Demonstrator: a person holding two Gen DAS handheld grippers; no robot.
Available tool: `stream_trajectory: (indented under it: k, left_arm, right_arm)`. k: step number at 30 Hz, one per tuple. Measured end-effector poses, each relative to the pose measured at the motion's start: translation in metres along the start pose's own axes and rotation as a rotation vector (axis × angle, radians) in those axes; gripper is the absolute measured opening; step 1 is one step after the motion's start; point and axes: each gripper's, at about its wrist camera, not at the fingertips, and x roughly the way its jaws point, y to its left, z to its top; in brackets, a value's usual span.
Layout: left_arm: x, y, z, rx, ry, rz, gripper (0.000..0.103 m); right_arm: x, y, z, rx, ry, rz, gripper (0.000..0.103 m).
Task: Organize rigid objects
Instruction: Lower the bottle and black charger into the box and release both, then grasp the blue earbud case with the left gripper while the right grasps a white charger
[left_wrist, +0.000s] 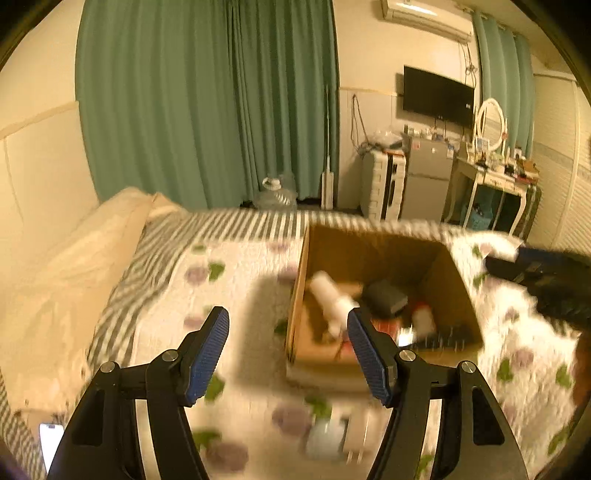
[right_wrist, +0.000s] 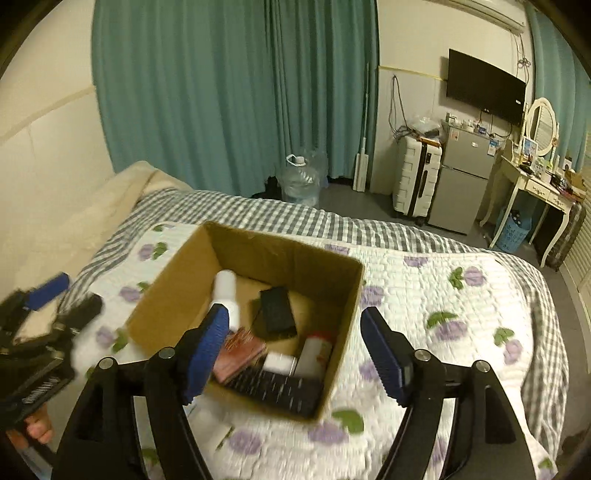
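While open, cardboard box (right_wrist: 177, 288), cluttered inside

- The left gripper (left_wrist: 288, 325) hangs over the bed with its jaws spread wide and nothing between them; its blue pads (left_wrist: 207, 354) are in sharp focus while the bedding below is smeared by motion blur.
- A cardboard box (left_wrist: 454, 291) sits open on the floral quilt (left_wrist: 236, 280), just ahead and to the right of the jaws.
- Inside the box lie a white bottle (left_wrist: 327, 291), a dark boxy object (left_wrist: 386, 297) and a red-and-white item (left_wrist: 423, 317) (the rest is too blurred to name).
- A pale blue object (left_wrist: 325, 439) and a white block (left_wrist: 356, 435) lie on the quilt between the gripper arms.
- The other gripper (left_wrist: 546, 284) enters at the right edge.
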Motion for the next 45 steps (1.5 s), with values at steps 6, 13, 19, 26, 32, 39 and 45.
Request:
stream_trajectory:
  k: [6,13,19,26,32,39,45]
  left_arm:
    - [0.020,0.003,-0.060,-0.007,0.115,-0.028,0.069]
    - [0.069,-0.005,-0.099,0.041,0.256,0.000,0.069]
    - [0.090,-0.029,-0.114,0.114,0.323,-0.072,0.067]
    - [0.102,-0.057,-0.127,0.192,0.370,-0.124,0.064]
    - [0.082,-0.049,-0.124,0.152,0.317,-0.100,0.050]
    - [0.039,-0.024,-0.099,0.080,0.204,-0.023,0.050]
    - [0.040,0.001,-0.091,0.025,0.197,0.025,0.050]
  right_arm:
    - [-0.009,0.011,-0.056,0.005,0.046,0.030,0.081]
    - [0.029,0.012,-0.100,0.024,0.171,0.061,0.080]
    - [0.040,0.008,-0.105,0.033,0.177,0.078,0.080]
    - [0.048,0.002,-0.106,0.060,0.184,0.077,0.080]
    - [0.055,0.008,-0.111,0.040,0.203,0.067,0.080]
    - [0.060,0.032,-0.117,-0.021,0.215,0.072,0.080]
    - [0.086,0.063,-0.121,-0.046,0.279,0.060,0.080]
